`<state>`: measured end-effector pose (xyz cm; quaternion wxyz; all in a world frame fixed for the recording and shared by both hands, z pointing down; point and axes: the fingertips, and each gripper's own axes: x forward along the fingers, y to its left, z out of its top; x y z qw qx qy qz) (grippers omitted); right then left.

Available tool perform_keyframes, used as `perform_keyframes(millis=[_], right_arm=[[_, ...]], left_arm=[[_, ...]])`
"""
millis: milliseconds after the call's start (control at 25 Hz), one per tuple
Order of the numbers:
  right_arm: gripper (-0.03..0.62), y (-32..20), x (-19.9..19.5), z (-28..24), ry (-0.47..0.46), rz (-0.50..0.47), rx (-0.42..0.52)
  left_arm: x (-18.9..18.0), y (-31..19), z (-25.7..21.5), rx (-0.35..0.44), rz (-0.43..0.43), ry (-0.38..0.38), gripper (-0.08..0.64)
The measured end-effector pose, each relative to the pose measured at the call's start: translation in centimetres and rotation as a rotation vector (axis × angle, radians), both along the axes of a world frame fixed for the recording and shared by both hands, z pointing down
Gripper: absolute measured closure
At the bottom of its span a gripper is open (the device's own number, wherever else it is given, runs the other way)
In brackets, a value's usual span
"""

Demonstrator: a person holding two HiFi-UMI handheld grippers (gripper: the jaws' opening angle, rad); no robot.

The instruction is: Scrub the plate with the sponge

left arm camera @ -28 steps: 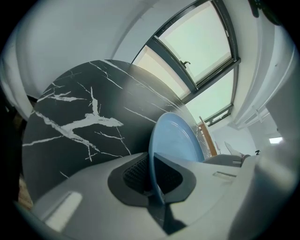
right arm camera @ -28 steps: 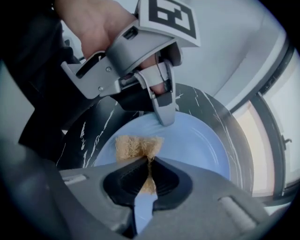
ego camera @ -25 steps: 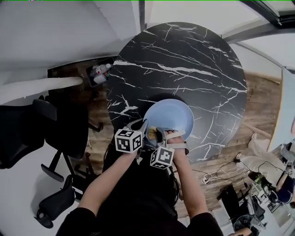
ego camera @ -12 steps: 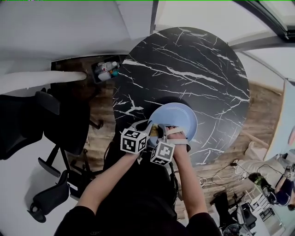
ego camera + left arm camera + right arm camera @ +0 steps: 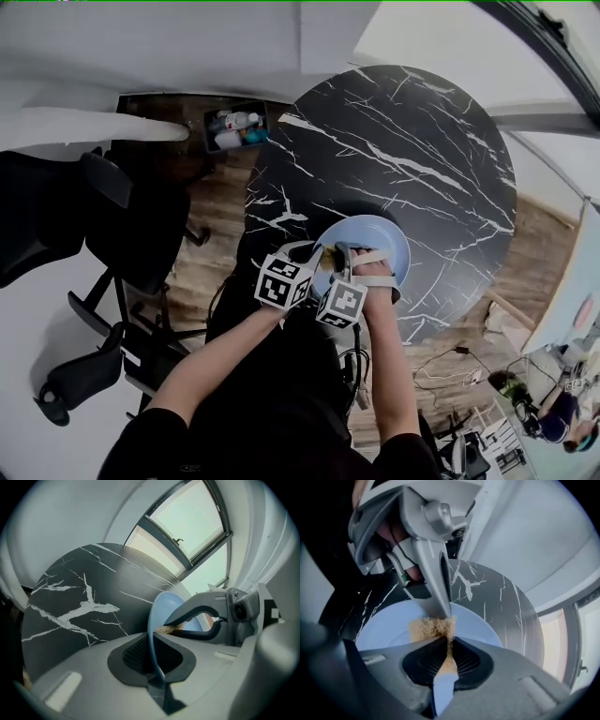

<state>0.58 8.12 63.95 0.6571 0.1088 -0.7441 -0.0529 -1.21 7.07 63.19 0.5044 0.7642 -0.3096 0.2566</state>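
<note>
A light blue plate (image 5: pixel 380 242) is being held at the near edge of a round black marble table (image 5: pixel 422 141), on the side closest to the person. Its near rim is being pinched by the left gripper (image 5: pixel 315 257): in the left gripper view the thin blue edge is being clamped between the two dark pads, with the jaws drawn almost together on it. A tan, fibrous sponge (image 5: pixel 431 627) is being gripped by the right gripper (image 5: pixel 449 645), whose jaws are being pressed onto it from both sides, so that a narrow strip of it is being squeezed in the gap while the frayed rest is being spread out beyond the jaw tips. The sponge is being pressed against the plate's inner face, just beside the place where the rim is being clamped by the left gripper. In the head view the two grippers are being held close side by side over the plate's near part, their marker cubes nearly touching, and the right one is being pointed steeply down. A black office chair (image 5: pixel 56 216) and an open box of bottles (image 5: pixel 236 127) are being shown on the floor beyond the table's left side.
</note>
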Motion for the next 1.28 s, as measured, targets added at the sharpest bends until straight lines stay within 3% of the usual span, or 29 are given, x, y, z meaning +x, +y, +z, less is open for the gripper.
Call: perform_keyframes(millis=[240, 560, 800, 1000, 1280], right_arm=[[0.558, -3.1, 0.4, -0.1, 0.002, -0.004, 0.089], [0.558, -6.7, 2.0, -0.8, -0.050, 0.227, 0.174], [0.560, -8.1, 6.1, -0.8, 0.000, 0.375, 0.307], [0.561, -8.3, 9.0, -1.0, 0.075, 0.376, 0.387], [0.563, -7.6, 11.1, -1.6, 0.166, 0.376, 0.415]], left_arm=[[-0.1, 0.0, 0.0, 0.004, 0.006, -0.002, 0.540], [-0.3, 0.1, 0.0, 0.009, 0.012, 0.000, 0.529], [-0.2, 0.0, 0.0, 0.012, -0.004, 0.002, 0.534], [-0.3, -0.1, 0.0, 0.012, -0.011, -0.003, 0.535], [-0.5, -0.2, 0.0, 0.014, -0.040, -0.006, 0.540]])
